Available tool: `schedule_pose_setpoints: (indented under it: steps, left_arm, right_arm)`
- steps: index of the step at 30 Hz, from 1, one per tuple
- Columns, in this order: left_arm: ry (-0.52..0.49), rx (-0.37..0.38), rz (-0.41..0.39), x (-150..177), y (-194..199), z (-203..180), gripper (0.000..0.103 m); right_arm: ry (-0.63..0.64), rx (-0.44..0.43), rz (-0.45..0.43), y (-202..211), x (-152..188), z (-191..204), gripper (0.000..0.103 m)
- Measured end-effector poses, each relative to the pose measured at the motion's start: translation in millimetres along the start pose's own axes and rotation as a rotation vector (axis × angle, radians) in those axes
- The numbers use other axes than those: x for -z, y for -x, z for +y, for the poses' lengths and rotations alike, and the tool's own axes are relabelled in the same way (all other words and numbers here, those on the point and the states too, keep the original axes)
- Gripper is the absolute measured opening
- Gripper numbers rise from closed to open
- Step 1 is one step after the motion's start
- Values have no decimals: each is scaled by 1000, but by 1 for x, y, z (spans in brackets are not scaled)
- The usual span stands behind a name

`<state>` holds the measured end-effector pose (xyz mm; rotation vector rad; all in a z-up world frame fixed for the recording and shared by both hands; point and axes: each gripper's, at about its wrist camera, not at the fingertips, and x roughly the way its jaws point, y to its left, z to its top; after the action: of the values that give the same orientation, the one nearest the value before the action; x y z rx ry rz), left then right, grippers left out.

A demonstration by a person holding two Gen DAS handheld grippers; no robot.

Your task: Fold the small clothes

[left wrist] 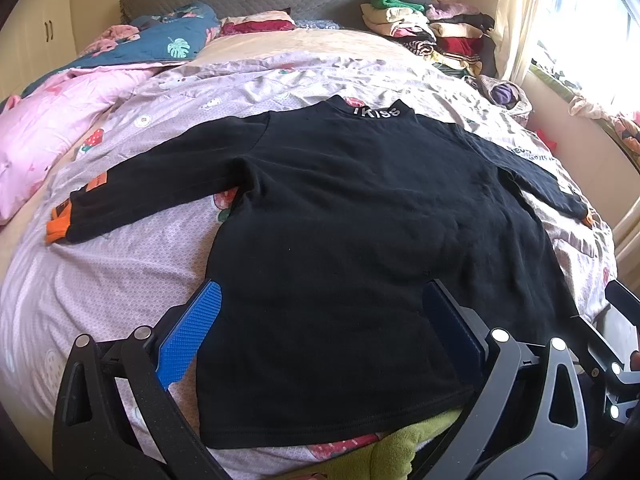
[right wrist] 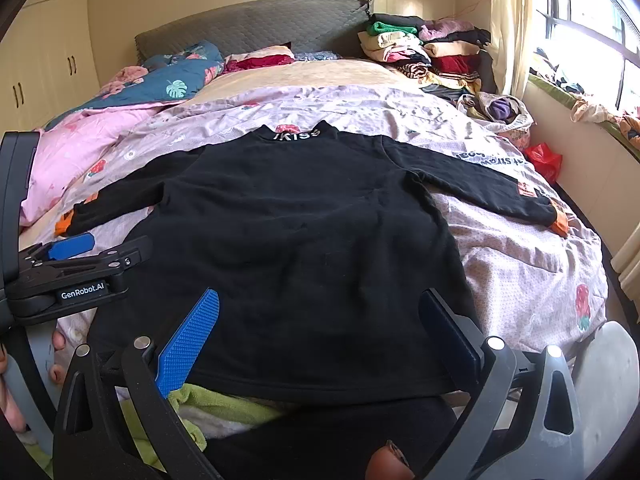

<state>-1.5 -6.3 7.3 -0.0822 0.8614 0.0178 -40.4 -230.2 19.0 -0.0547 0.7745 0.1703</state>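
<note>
Shirt (left wrist: 352, 216): black, long-sleeved, lay flat on the bedspread (left wrist: 120, 280) just ahead of both grippers; collar with white lettering at the far end, hem at the near end.
Shirt against left gripper (left wrist: 320, 320): lower half of the body spread beneath and between the two fingers; left edge ran close by the left pad; hem lay nearest the camera.
Shirt against right gripper (right wrist: 320, 328): lower body filled the gap between the fingers; hem crossed near the base of the pads.
Sleeves: spread outward to either side, orange cuffs at the ends; left cuff (left wrist: 56, 228) far out to the left of the left gripper, right cuff (right wrist: 560, 222) far out to the right of the right gripper.
Left gripper state: fingers spread wide, nothing pinched; pads (left wrist: 192, 332) hovered over the cloth, contact impossible to tell.
Right gripper state: fingers spread wide, nothing pinched; blue pads (right wrist: 188, 344) above the lower part of the shirt, contact impossible to tell.
Grippers to each other: left one seen at the left edge of the right wrist view, just beside the shirt's left side.
Green cloth (right wrist: 208, 400): tucked under the hem, below the right gripper's left finger.
Clothes pile (left wrist: 432, 28): stacked far ahead to the right, by the headboard.
</note>
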Motion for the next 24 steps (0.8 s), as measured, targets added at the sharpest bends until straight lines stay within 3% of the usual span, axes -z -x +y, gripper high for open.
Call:
schedule_pose_setpoints:
  steps: [24]
  left_arm:
    - [-4,3,-4,1,0,-1,95]
  right_arm:
    - [-1,5,-6,-1,1,2,99]
